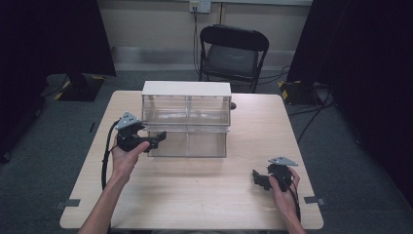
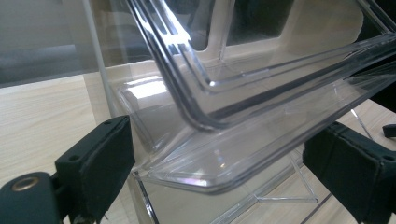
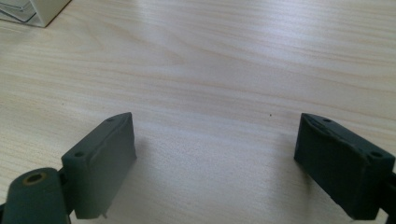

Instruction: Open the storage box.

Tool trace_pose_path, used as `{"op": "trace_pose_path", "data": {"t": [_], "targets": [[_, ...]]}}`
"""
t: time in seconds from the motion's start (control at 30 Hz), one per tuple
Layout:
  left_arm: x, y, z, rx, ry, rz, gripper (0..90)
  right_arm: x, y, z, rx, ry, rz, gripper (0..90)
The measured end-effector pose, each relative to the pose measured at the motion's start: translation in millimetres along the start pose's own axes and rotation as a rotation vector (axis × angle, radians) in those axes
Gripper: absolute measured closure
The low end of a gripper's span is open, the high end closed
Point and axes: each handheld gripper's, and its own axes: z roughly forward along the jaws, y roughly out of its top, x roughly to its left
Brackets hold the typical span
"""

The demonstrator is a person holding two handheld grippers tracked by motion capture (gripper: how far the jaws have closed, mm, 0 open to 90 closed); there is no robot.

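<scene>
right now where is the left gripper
In the high view the left gripper is at the table's left half, its open jaws at the left front corner of the clear drawer box, straddling a drawer edge.

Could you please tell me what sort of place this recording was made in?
Probably a lab or recording room: dark curtains flank a wooden table, floor cables trail past, and a black folding chair stands behind it.
</scene>
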Motion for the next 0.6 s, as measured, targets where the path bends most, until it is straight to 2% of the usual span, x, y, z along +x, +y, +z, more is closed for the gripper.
{"op": "trace_pose_path", "data": {"t": [0.6], "targets": [[0.0, 0.0, -0.1, 0.0, -0.001, -0.001, 8.7, 0.0, 0.0, 0.0, 0.0, 0.0, 0.0, 11.8]]}}
